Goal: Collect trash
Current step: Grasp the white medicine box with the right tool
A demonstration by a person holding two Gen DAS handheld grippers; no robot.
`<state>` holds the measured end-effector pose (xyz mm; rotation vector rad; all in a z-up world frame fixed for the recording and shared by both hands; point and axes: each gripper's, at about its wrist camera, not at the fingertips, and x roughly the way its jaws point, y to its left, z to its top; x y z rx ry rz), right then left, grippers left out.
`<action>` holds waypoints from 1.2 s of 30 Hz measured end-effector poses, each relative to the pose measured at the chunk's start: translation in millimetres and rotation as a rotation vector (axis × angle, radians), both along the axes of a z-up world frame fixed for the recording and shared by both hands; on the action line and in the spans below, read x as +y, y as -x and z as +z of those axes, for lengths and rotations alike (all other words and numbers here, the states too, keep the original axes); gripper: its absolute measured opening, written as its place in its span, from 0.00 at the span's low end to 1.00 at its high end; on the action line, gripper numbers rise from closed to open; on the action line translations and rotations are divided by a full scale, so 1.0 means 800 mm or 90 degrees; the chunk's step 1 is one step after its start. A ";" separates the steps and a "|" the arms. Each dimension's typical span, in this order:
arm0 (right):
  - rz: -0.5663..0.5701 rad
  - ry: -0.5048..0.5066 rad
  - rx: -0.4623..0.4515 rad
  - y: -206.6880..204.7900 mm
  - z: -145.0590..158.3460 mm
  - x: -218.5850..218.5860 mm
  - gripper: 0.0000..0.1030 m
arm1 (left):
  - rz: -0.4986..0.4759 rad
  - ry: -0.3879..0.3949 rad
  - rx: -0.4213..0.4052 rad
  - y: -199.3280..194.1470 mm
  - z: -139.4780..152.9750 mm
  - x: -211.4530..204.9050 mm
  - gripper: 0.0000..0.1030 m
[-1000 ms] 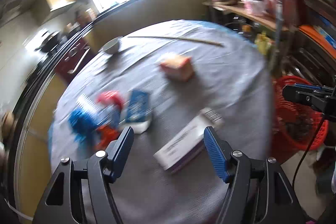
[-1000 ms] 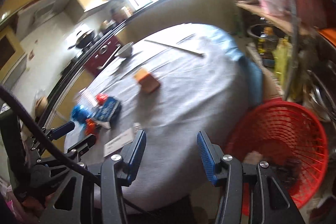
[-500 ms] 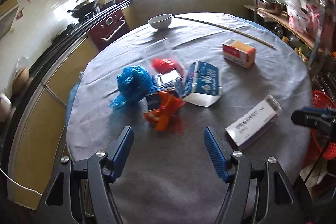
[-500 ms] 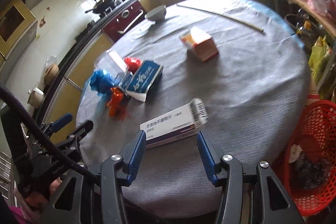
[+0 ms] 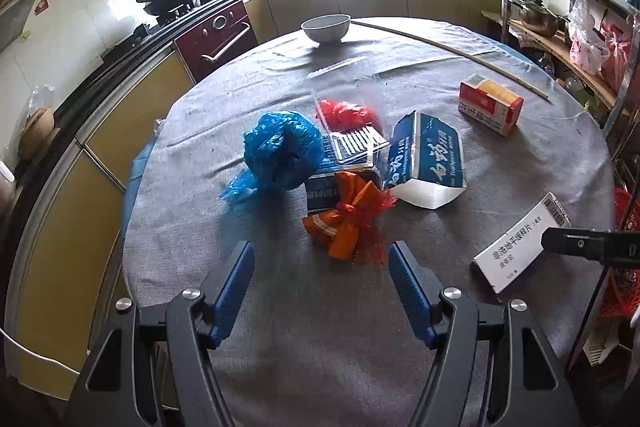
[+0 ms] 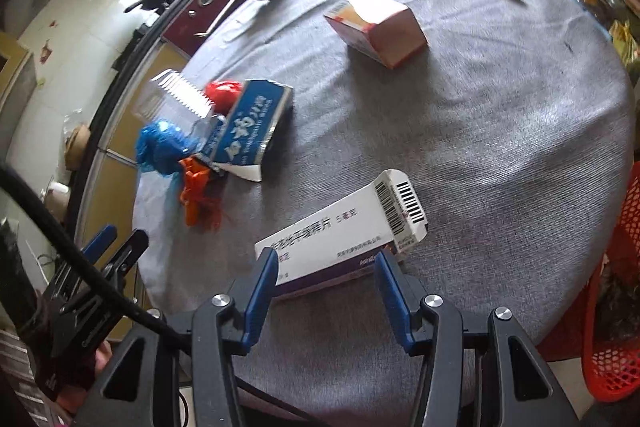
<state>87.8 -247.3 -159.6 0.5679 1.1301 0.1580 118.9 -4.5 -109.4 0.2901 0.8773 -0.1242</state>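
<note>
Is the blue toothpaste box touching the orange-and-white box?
Apart. The left wrist view shows bare grey cloth between the blue toothpaste box and the orange-and-white box.

Ahead of the blue-padded left gripper point(image 5: 321, 277), an orange wrapper point(image 5: 347, 219) with red frills is seen, a crumpled blue bag point(image 5: 280, 151) beyond it to the left, and a blue-and-white toothpaste box point(image 5: 426, 159) to the right. Between the blue pads of the right gripper point(image 6: 325, 281), a white box point(image 6: 344, 231) with a black barcode and a purple edge is seen. A red mesh basket point(image 6: 616, 307) shows to its right, on grey cloth point(image 6: 500, 115).
</note>
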 end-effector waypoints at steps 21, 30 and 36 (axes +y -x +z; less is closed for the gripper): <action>0.095 0.149 0.011 -0.085 0.002 0.093 0.54 | 0.051 0.018 0.018 -0.018 -0.012 0.042 0.68; 0.114 0.249 -0.038 -0.074 -0.002 0.126 0.57 | 0.114 0.093 0.071 -0.038 -0.022 0.109 0.68; 0.110 0.222 -0.049 -0.064 -0.002 0.108 0.39 | 0.092 0.185 0.123 -0.057 -0.020 0.106 0.68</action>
